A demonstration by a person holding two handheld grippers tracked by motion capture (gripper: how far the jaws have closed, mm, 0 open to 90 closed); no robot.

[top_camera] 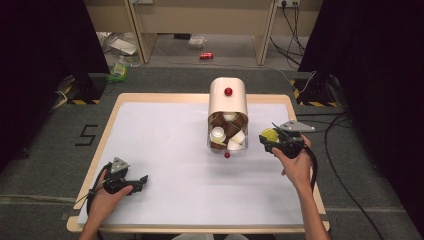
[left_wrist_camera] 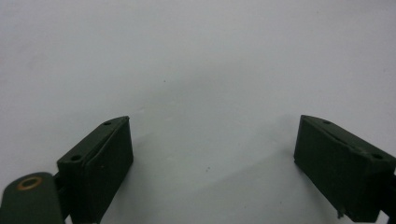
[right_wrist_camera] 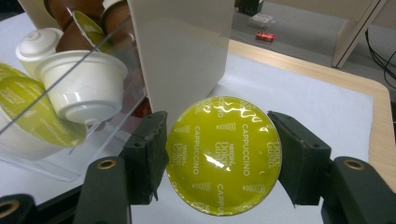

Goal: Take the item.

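right gripper view: one clamped capsule (right_wrist_camera: 223,155)

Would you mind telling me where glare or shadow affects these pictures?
Right gripper view: bright glare streaks the capsule lid, text still readable. Left gripper view: soft jaw shadows on the white table. High view: dark, murky sides, evenly lit table.
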